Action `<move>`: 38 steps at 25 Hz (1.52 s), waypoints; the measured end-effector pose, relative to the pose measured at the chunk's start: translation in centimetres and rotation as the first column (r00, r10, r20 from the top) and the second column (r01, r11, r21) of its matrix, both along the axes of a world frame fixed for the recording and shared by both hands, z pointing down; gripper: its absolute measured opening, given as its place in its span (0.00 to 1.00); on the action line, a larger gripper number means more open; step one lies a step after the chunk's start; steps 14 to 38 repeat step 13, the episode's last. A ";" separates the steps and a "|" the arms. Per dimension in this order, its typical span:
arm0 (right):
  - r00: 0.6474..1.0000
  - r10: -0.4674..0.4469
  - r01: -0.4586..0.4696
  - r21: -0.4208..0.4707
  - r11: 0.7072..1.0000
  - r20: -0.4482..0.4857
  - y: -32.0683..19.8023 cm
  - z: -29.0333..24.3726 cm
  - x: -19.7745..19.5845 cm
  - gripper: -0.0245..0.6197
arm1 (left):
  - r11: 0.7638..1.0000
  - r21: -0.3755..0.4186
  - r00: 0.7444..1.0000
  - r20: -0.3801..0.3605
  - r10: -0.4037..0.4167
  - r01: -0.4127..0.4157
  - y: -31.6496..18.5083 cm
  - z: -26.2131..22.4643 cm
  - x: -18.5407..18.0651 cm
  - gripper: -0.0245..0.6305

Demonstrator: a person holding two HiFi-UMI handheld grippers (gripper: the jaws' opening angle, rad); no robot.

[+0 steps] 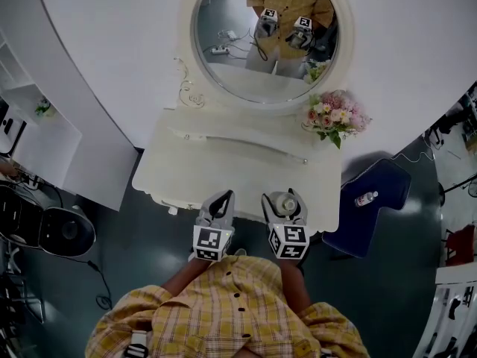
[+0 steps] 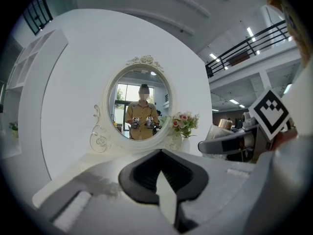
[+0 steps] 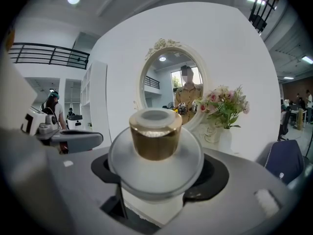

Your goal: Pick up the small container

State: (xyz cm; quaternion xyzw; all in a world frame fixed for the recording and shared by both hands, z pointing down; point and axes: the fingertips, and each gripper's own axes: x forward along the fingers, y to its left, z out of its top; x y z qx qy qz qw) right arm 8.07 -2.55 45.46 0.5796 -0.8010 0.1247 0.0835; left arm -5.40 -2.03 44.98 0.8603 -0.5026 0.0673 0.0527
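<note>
Bright, even indoor light; fisheye edges dark, foreground blurred.

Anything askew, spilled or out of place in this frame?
Only a small bottle lying on its side on the blue seat beside the vanity. The container sits upright in the right hand-held gripper; nothing spilled.

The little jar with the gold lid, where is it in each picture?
Head view: the little jar is low in the middle, between the jaws of the right gripper.
Left gripper view: the jar is small, at the right, past the flowers.
Right gripper view: the jar is big, right in the centre.
Shared landmark: the oval mirror shows in all three.
</note>
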 end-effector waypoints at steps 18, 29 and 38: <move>1.000 -0.001 0.001 0.004 1.000 -0.003 0.0 0.0 0.0 0.56 | 1.000 0.014 1.000 -0.014 -0.003 0.003 -0.1 -0.9 0.3 0.04; 1.000 -0.001 0.001 0.004 1.000 -0.003 0.0 0.0 0.0 0.56 | 1.000 0.014 1.000 -0.014 -0.003 0.003 -0.1 -0.9 0.3 0.04; 1.000 -0.001 0.001 0.004 1.000 -0.003 0.0 0.0 0.0 0.56 | 1.000 0.014 1.000 -0.014 -0.003 0.003 -0.1 -0.9 0.3 0.04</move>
